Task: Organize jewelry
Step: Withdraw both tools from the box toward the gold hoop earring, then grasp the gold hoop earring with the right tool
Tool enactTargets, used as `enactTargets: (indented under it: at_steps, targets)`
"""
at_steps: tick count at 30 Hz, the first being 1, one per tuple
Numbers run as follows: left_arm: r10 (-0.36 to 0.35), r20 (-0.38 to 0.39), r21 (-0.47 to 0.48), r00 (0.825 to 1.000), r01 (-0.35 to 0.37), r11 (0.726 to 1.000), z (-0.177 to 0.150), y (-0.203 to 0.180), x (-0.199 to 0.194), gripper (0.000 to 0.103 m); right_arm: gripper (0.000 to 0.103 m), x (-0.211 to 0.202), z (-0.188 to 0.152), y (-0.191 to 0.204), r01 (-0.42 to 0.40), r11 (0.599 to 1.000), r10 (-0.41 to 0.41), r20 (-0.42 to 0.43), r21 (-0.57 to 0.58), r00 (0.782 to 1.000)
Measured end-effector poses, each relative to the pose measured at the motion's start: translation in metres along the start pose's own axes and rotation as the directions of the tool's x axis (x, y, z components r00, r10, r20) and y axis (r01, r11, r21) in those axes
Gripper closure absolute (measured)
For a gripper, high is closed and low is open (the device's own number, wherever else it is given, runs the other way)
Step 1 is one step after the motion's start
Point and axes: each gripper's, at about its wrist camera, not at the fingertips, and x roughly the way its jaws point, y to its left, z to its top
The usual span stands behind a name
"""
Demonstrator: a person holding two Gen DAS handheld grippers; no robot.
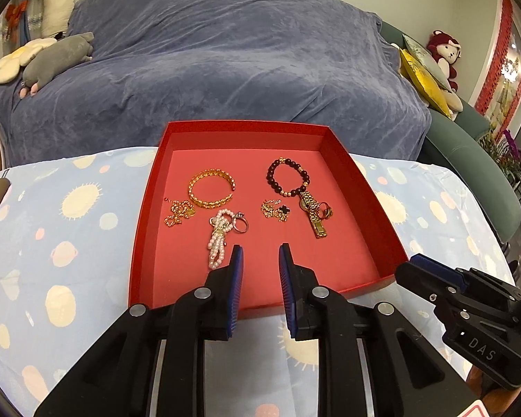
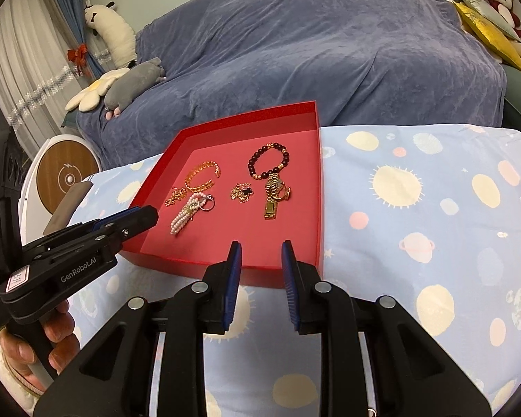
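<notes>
Jewelry lies in a red tray [image 1: 146, 208] on a spotted cloth [image 1: 69, 229]: a gold bangle [image 1: 211, 189] and gold chain [image 1: 177, 213] at left, a pearl strand [image 1: 218, 239] with a silver ring [image 1: 241, 224] nearer, a dark bead bracelet [image 1: 288, 177], a clover necklace [image 1: 276, 210] and a gold watch [image 1: 312, 217] at right; a small gold piece beside the watch may be another ring. The left gripper [image 1: 260, 253] hangs over the tray's near floor, jaws narrowly parted, empty. The right gripper [image 2: 261, 248] stands over the tray's near right corner, likewise slightly apart, holding nothing. A blue-draped sofa [image 1: 225, 52] sits behind.
</notes>
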Motion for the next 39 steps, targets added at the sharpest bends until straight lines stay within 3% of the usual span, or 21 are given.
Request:
enactTargets:
  at_steps: [2, 10, 14, 15, 17, 21, 27, 35, 39]
  targets:
    - [0.004, 0.005, -0.015, 1.0, -0.004, 1.0, -0.012, 0.006, -0.008, 0.076, 0.069, -0.008, -0.009, -0.003, 0.006, 1.0, -0.006, 0.008, 0.005, 1.0]
    - [0.091, 0.008, -0.072, 0.996, -0.091, 0.993, -0.087, 0.037, -0.036, 0.073, 0.069, -0.037, -0.076, -0.014, 0.059, 0.998, -0.059, -0.002, 0.014, 0.998]
    - [0.125, -0.016, -0.046, 0.992, -0.126, 0.991, -0.112, 0.036, -0.042, 0.071, 0.055, -0.049, -0.105, -0.016, 0.152, 0.988, -0.151, 0.018, -0.028, 0.988]
    - [0.118, -0.023, -0.04, 0.993, -0.119, 0.992, -0.115, 0.033, -0.043, 0.07, 0.053, -0.05, -0.111, -0.019, 0.166, 0.986, -0.165, 0.014, -0.025, 0.986]
    - [0.112, -0.021, -0.043, 0.993, -0.113, 0.993, -0.12, 0.03, -0.044, 0.057, 0.053, -0.049, -0.118, -0.029, 0.187, 0.982, -0.187, -0.001, -0.002, 0.982]
    - [0.097, -0.024, -0.057, 0.995, -0.098, 0.994, -0.126, 0.022, -0.042, 0.049, 0.053, -0.045, -0.122, -0.047, 0.189, 0.98, -0.187, -0.028, 0.062, 0.982]
    - [0.099, -0.039, -0.058, 0.994, -0.101, 0.993, -0.135, 0.015, -0.034, 0.049, 0.054, -0.038, -0.116, -0.052, 0.226, 0.973, -0.224, -0.042, 0.049, 0.974]
    - [0.098, -0.047, -0.019, 0.994, -0.099, 0.995, -0.134, 0.009, -0.029, 0.049, 0.068, -0.033, -0.115, -0.045, 0.273, 0.962, -0.273, -0.052, 0.008, 0.961]
    - [0.115, -0.054, 0.009, 0.992, -0.115, 0.993, -0.134, 0.004, -0.027, 0.049, 0.07, -0.033, -0.115, -0.045, 0.281, 0.96, -0.281, -0.052, 0.006, 0.958]
